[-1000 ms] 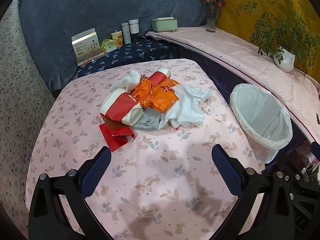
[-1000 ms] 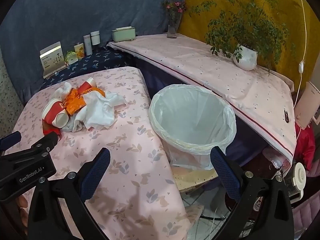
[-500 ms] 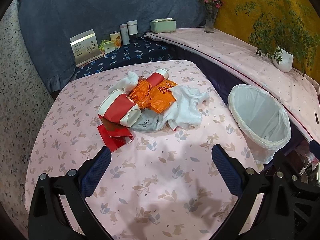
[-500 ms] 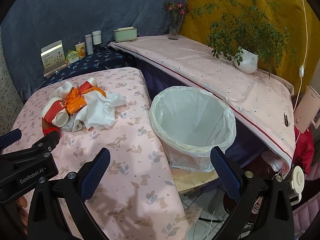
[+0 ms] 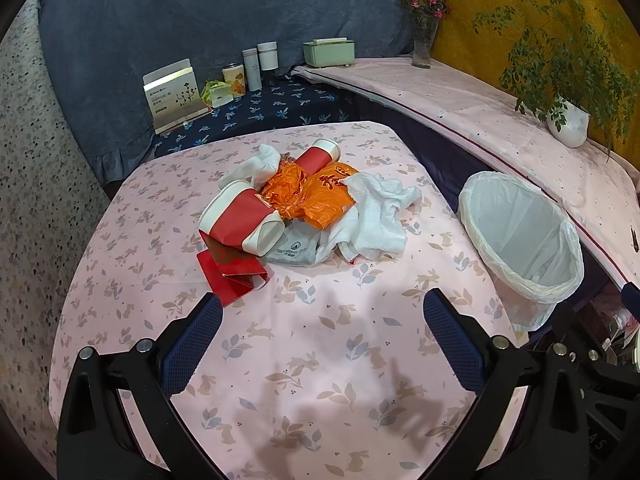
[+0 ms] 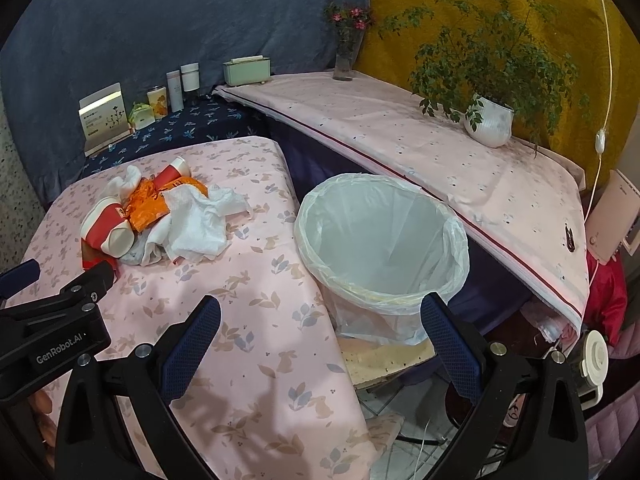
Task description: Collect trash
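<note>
You've got a pale pink tablecloth (image 5: 328,344) w/ beige and grey-blue leaves and rabbits. On it: red-and-white paper cup (image 5: 240,220), flat red card (image 5: 232,276), bright orange plastic bag (image 5: 316,196) w/ red print, white tissue (image 5: 380,216), grey wrapper (image 5: 292,248) w/ dark logo. Bin (image 6: 380,248) has a translucent white liner. Your gripper pads (image 5: 192,344) are dark blue, mesh-textured, on black arms. Behind: navy cloth (image 5: 272,112) w/ light-blue sprigs, slate-blue backdrop (image 5: 200,12), mustard-yellow wall (image 6: 460,4).
</note>
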`<state>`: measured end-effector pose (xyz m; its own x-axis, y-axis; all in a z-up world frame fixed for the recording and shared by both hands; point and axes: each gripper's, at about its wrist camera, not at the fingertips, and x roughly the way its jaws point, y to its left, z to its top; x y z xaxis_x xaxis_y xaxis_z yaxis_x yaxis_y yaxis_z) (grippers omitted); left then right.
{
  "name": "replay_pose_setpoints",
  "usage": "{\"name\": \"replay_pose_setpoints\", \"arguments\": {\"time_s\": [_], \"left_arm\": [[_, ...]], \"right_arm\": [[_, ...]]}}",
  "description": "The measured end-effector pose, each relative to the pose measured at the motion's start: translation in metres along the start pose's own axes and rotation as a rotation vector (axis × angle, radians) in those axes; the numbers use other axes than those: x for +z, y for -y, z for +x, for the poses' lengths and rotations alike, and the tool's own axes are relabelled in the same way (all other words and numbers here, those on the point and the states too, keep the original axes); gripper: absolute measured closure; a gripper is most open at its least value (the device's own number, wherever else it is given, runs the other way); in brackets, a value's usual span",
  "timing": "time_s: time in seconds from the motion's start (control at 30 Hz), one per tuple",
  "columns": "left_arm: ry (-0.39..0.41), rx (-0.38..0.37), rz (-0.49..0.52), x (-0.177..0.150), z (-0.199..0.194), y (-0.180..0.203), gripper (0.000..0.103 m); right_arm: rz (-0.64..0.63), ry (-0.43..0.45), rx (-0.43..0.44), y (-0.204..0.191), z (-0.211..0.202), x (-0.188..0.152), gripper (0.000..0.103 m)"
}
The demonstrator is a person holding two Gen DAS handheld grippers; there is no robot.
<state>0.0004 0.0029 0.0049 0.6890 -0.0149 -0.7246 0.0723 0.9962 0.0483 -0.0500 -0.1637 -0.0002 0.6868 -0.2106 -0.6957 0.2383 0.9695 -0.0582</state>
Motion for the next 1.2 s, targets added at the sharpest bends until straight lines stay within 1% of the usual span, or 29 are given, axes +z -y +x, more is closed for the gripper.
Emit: {"name": "replay_pose_setpoints", "arguments": {"time_s": [1.2], "left_arm": [[0.005, -0.001, -0.003, 0.0, -0.0008, -0.0024, 0.007]], "right_arm": [[0.006, -0.006, 0.012, -0.0003, -0.0002, -0.0009, 0.007]]}}
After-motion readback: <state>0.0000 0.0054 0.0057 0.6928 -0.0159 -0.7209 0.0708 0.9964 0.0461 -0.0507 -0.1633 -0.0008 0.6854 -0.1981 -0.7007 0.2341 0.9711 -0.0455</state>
